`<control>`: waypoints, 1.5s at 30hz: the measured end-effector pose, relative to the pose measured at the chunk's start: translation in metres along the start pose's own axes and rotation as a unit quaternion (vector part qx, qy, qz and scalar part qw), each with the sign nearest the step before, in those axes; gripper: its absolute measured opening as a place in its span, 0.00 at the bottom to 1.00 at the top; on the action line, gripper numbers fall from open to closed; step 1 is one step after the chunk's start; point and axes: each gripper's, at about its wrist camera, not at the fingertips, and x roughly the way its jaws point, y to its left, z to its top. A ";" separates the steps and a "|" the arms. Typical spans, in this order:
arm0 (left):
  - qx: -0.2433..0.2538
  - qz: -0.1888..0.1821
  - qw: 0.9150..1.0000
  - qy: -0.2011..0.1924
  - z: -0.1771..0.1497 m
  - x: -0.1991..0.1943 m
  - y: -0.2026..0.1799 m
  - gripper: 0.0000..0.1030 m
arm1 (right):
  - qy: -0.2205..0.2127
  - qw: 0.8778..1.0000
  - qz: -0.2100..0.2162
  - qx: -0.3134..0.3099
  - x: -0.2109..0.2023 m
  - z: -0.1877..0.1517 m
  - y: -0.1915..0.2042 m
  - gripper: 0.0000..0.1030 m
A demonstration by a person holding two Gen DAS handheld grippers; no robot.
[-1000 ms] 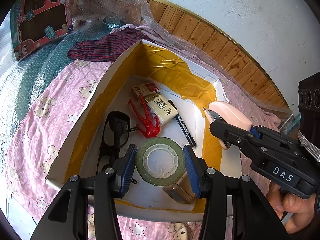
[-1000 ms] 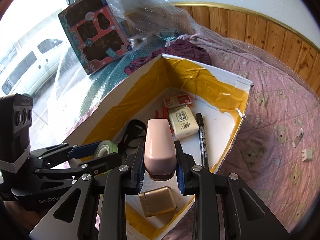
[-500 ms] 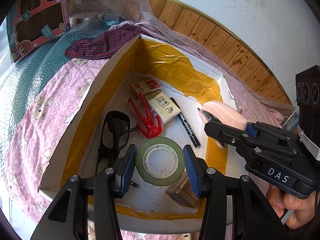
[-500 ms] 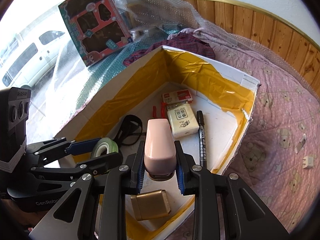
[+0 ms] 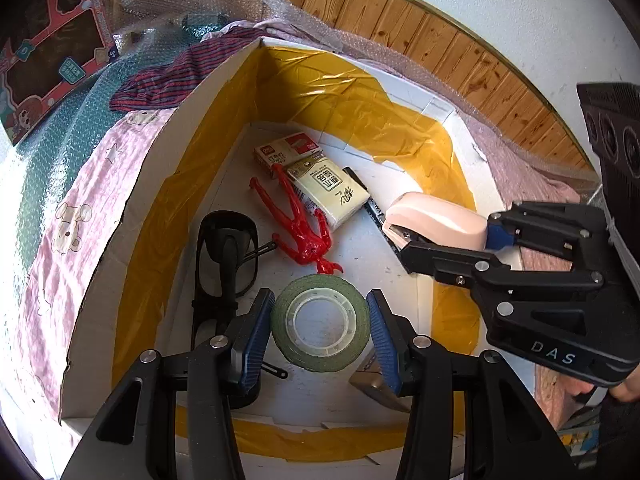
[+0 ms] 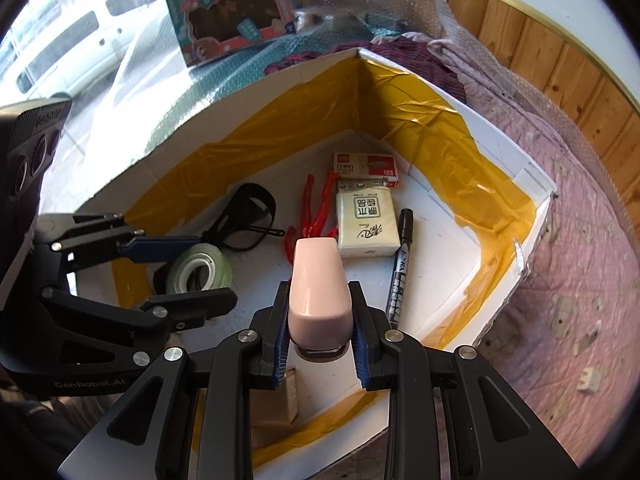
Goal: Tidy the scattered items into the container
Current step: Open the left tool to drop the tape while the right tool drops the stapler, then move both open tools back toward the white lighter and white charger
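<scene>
The white cardboard box (image 5: 344,108) with yellow tape lining its walls (image 6: 280,152) lies open on the bed. My left gripper (image 5: 320,308) is shut on a green tape roll (image 5: 320,285), held low inside the box near its front. My right gripper (image 6: 319,300) is shut on a pink stapler (image 6: 318,272), hovering over the box floor beside the left gripper (image 6: 212,272). On the floor lie black sunglasses (image 5: 226,256), a red plastic clip (image 5: 300,224), a tissue pack (image 6: 366,220), a staple box (image 6: 366,168), a black marker (image 6: 400,264) and a gold tin (image 5: 370,380).
The box sits on a pink bear-print bedspread (image 5: 80,208). A striped cloth (image 5: 172,80), bubble wrap and a toy box (image 6: 228,4) lie behind it. Wooden panelling (image 5: 460,52) runs along the wall. Small white pieces (image 6: 588,378) lie on the bedspread at the right.
Both grippers have moved forward and down into the box, still holding the tape roll and the stapler. The box walls now surround them more closely.
</scene>
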 end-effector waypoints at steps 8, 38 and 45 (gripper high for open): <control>0.019 -0.003 0.999 0.032 0.002 0.008 -0.001 0.47 | 0.035 0.998 0.005 -0.055 0.004 0.008 0.001 0.27; 0.025 -0.022 0.996 0.081 0.005 0.022 0.003 0.57 | 0.114 0.987 0.001 -0.112 0.033 -0.007 0.000 0.33; 0.011 -0.037 0.997 0.063 0.003 0.012 0.004 0.58 | 0.045 0.997 -0.007 -0.061 -0.011 -0.024 -0.003 0.33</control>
